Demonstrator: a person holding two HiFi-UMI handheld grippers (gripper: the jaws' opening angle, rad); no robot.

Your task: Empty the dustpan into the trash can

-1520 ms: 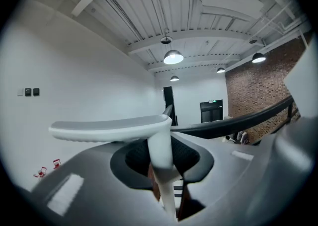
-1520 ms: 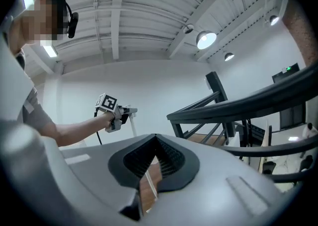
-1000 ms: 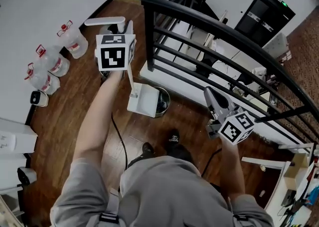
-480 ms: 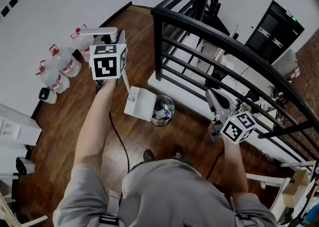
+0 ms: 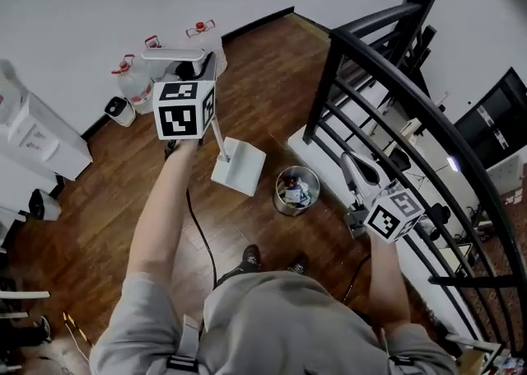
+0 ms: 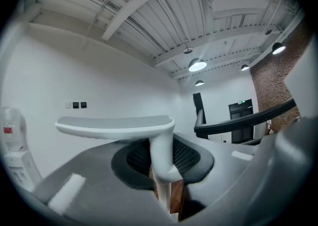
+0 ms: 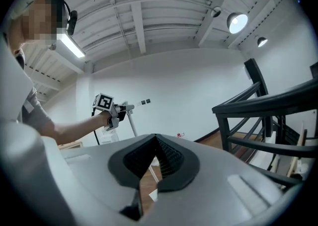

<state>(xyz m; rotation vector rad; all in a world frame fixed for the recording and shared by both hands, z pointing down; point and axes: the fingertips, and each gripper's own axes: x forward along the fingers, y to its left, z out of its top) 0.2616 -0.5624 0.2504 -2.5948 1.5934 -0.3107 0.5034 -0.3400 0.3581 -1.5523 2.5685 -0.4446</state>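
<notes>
Head view sets the dustpan (image 5: 239, 166) hanging over the wooden floor (image 5: 272, 77) at mid-frame, just left of the trash can (image 5: 296, 190) and clear of its rim. We cannot tell whether any dirt lies in the pan. If some does, we judge that a tilt here drops it on the boards rather than among the rubbish in the can. In the left gripper view the left tongs (image 6: 162, 159) pinch the white stem just under the flat handle (image 6: 114, 124), with the pan far below on that long stem. Held so high on a smooth, round stem, the pan could twist or swing, and a swing to the right of the frame could strike the can and knock it over. The stem could also slide down through the pads if the pinch eases. In the right gripper view the right tongs (image 7: 156, 143) are pressed together with nothing between them, so we have no second hold to steady the pan. They sit close to the black railing (image 5: 387, 85) at the right of the head view, and a careless sweep could hit a bar. A black cable (image 5: 200, 237) trails on the floor near our feet, and a step toward the can could catch on it.
</notes>
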